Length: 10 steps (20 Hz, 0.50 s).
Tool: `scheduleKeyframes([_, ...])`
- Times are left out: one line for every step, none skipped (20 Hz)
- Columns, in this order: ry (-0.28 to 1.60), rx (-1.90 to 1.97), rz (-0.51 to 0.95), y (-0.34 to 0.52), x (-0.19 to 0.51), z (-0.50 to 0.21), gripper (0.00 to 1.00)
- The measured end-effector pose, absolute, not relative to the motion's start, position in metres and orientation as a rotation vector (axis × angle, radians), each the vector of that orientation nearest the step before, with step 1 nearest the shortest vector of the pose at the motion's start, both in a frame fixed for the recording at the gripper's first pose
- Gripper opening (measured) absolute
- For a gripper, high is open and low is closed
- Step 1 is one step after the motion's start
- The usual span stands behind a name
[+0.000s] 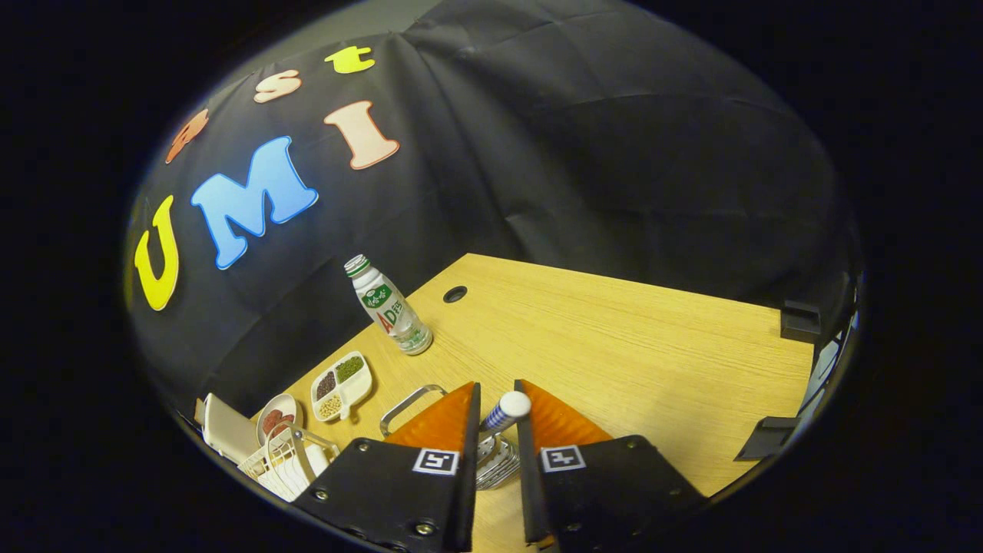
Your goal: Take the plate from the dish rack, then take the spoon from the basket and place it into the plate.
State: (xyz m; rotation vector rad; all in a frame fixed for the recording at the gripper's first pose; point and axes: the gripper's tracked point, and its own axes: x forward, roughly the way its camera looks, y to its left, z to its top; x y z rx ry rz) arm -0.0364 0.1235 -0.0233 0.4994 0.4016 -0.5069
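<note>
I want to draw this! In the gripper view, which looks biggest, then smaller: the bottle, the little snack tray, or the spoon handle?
1. Bottle, standing on the table.
2. Snack tray, nearly as big; it lies nearer the camera, so unsure.
3. Spoon handle, clearly smallest, between the gripper fingers.

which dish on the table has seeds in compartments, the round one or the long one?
The long divided dish, between the bottle and the round dish. The round one holds red pieces, undivided. Hand-held gripper fingers flank a spoon handle.
</note>
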Motion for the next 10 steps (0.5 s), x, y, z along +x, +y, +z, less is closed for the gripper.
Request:
scheduleKeyframes([0.411,0.49,-0.526,0.12,-0.034,-0.028,0.21])
scheduleKeyframes([0.384,0.513,-0.492,0.125,-0.033,-0.019,0.21])
scheduleKeyframes([0.354,0.529,-0.469,0.13,-0.026,-0.009,0.14])
scheduleKeyframes([0.37,0.5,-0.486,0.129,-0.027,-0.012,0.06])
scheduleKeyframes([0.374,0.489,-0.479,0.129,-0.023,-0.013,0.06])
scheduleKeyframes([0.378,0.478,-0.481,0.132,-0.019,-0.01,0.06])
scheduleKeyframes([0.382,0.462,-0.473,0.136,-0.018,-0.004,0.06])
scheduleKeyframes([0.382,0.444,-0.471,0.139,-0.02,0.002,0.06])
scheduleKeyframes([0.375,0.421,-0.465,0.141,-0.02,0.01,0.06])
scheduleKeyframes([0.363,0.393,-0.463,0.144,-0.021,0.021,0.06])
